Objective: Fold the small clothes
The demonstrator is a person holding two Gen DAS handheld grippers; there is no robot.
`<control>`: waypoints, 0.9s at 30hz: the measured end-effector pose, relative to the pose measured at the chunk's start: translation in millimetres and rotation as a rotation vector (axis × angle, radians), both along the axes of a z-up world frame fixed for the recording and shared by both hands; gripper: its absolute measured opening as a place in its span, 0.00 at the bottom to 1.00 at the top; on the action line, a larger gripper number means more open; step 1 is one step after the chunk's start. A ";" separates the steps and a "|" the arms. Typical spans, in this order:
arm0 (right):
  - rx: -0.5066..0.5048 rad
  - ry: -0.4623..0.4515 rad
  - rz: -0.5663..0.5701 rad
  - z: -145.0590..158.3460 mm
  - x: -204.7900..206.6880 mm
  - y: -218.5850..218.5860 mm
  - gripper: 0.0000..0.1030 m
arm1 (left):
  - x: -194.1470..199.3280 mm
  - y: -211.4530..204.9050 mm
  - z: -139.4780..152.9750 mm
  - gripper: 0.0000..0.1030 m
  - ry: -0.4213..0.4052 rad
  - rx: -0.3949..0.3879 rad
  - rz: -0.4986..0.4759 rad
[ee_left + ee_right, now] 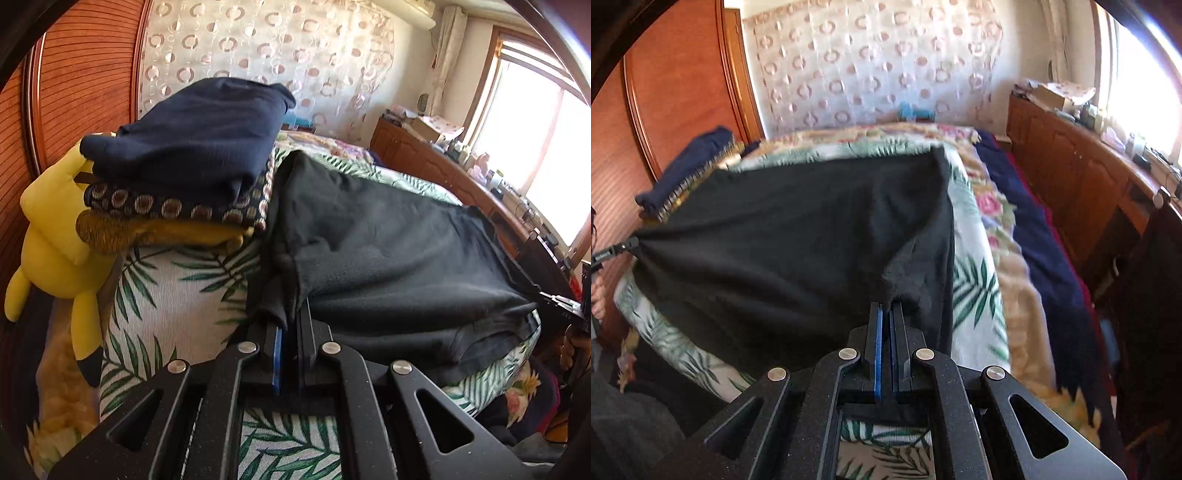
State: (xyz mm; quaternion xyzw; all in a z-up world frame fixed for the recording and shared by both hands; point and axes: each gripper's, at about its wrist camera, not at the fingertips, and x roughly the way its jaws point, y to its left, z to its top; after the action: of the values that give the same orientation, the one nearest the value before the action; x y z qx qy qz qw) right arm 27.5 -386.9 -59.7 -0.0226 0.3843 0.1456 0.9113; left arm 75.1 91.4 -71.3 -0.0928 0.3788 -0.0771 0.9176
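Left gripper clamped on black garment corner | right gripper pinching the opposite corner | cloth stretched between them over the bed, likely for a flat fold | folded pile beyond left tongs.

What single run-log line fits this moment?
left tool: shut on black garment | right tool: shut on same | garment: stretched over leaf-print bedspread | folded stack: beside

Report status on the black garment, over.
Left gripper and right gripper both shut on the black garment, its near corners. Garment spread on the leaf-print bedcover. Folded stack alongside, clear.
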 end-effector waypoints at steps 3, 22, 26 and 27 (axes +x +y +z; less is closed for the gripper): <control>-0.018 0.010 -0.010 -5.8 2.7 -0.7 0.03 | -0.4 -2.9 -4.4 0.06 0.009 0.006 0.000; -0.005 -0.092 -0.013 26.0 -10.9 27.8 0.42 | -10.3 4.8 0.7 0.78 -0.048 -0.014 0.004; 0.002 -0.090 0.026 18.1 -6.3 48.5 0.47 | -7.7 5.7 -4.5 0.78 -0.033 0.005 0.032; 0.004 -0.077 0.053 14.7 -3.8 54.5 0.49 | -6.6 5.9 -6.4 0.78 -0.026 0.001 0.033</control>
State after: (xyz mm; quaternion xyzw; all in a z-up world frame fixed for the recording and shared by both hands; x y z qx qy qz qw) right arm 23.7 -332.4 -45.0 -0.0364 0.3478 0.1697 0.9214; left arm 68.5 97.4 -77.7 -0.0976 0.3654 -0.0627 0.9236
